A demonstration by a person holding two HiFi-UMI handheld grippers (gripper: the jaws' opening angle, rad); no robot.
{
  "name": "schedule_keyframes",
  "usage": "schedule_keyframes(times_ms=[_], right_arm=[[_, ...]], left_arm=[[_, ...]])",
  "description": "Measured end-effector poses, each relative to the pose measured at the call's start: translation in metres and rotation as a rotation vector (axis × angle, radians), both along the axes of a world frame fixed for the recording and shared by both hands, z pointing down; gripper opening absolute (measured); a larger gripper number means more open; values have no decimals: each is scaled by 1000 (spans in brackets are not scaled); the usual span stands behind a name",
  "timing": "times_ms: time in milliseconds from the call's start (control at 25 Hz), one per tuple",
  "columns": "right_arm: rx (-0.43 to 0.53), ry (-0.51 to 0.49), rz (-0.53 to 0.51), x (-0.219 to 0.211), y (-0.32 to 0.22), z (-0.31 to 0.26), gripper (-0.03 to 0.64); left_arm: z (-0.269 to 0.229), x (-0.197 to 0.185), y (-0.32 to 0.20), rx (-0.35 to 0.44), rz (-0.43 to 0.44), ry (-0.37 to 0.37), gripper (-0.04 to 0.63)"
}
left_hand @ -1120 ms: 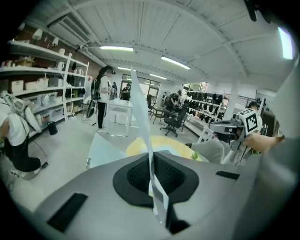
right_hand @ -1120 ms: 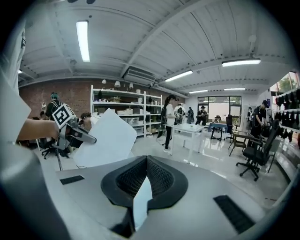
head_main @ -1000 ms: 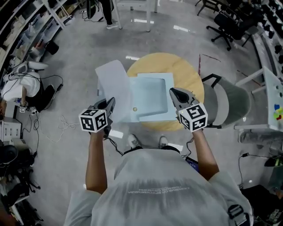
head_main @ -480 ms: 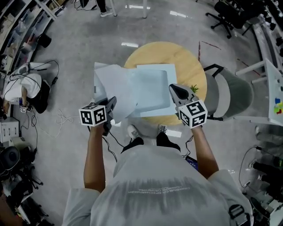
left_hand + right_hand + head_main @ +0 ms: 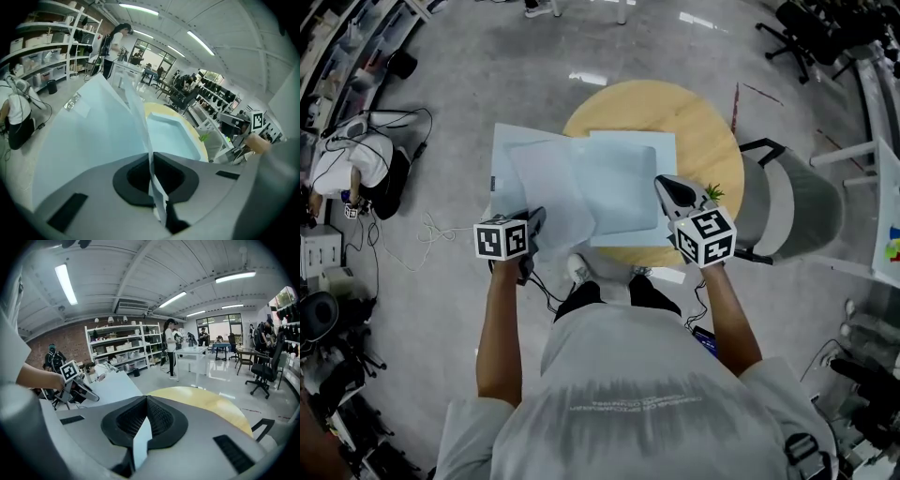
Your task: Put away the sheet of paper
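A pale blue folder [image 5: 623, 183] lies open, its right half over the round wooden table [image 5: 712, 141]. Its left flap and a pale sheet of paper [image 5: 534, 178] reach out past the table's left edge. My left gripper [image 5: 534, 217] is shut on the near edge of that sheet. In the left gripper view the thin paper edge [image 5: 140, 108] runs up from between the closed jaws of the left gripper [image 5: 151, 154]. My right gripper [image 5: 661, 183] is shut on the folder's near right edge. A pale strip of the folder [image 5: 140, 439] shows between the jaws of the right gripper [image 5: 146, 399].
A small green plant [image 5: 711, 192] stands on the table by the right gripper. A grey chair [image 5: 787, 211] stands to the right of the table. A person [image 5: 356, 169] crouches on the floor at the left, near cables [image 5: 441, 253] and shelves.
The left flap and the sheet have swung outward to the left and lie wider and flatter. Both grippers keep their hold.
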State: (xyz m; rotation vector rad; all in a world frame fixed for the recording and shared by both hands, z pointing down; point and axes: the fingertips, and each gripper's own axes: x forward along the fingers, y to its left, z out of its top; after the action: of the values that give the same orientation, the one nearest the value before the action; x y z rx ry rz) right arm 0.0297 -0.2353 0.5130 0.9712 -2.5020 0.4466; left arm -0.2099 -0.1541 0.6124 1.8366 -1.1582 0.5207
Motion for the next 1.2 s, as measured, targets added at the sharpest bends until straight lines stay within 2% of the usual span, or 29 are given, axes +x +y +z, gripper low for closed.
schedule_keyframes(times_ms=[200, 440, 640, 920, 1200], right_arm=[[-43, -6, 3, 2, 2, 10, 28], [-56, 9, 22, 8, 4, 17, 28], [-38, 11, 59, 16, 3, 18, 28], [-61, 29, 86, 22, 4, 26, 28], [-63, 90, 117, 40, 9, 36, 28]], left_arm=[[16, 13, -3, -27, 63, -57, 18], [31, 24, -12, -50, 123, -73, 18], [41, 31, -20, -66, 142, -54, 18], [59, 35, -29, -103, 136, -28, 18], [80, 50, -33, -154, 90, 77, 18]])
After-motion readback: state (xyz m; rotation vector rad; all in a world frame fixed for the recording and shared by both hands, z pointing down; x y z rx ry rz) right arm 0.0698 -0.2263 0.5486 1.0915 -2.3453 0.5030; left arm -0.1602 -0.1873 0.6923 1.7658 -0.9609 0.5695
